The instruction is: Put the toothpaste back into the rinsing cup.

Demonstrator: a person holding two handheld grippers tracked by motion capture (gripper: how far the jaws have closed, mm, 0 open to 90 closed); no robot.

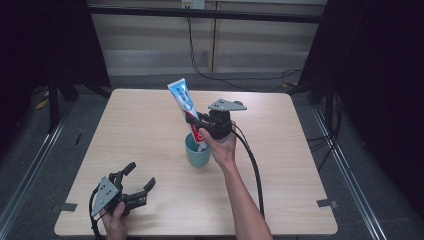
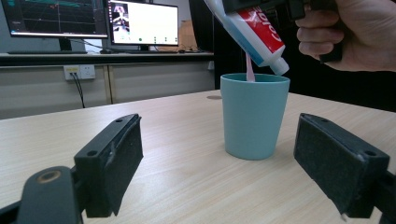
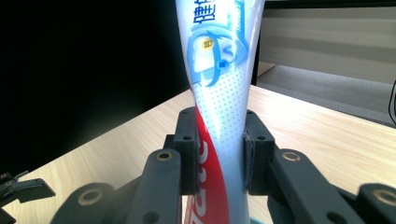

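I am gripping the toothpaste tube in my right gripper, with both jaws pressing against its sides; in the right gripper view the tube is rising between the two black pads, its red lower part running down behind them and its blue-and-white printed part widening above. I am holding it tilted, cap end down, over the teal cup that is standing upright near the middle of the tabletop. From the left gripper view, the white cap of the tube is hanging just above the cup's rim, on its right side and not touching it as far as I can tell, and something thin and pink is sticking up out of the cup beside the cap. My right hand is wrapping around the gripper's body just beside the cup.

My left gripper is resting low near the front left corner of the tabletop, well apart from the cup. Its jaws are standing wide apart with nothing between them; in its own view they are framing the cup from a distance. Monitors are glowing on a desk beyond the tabletop.
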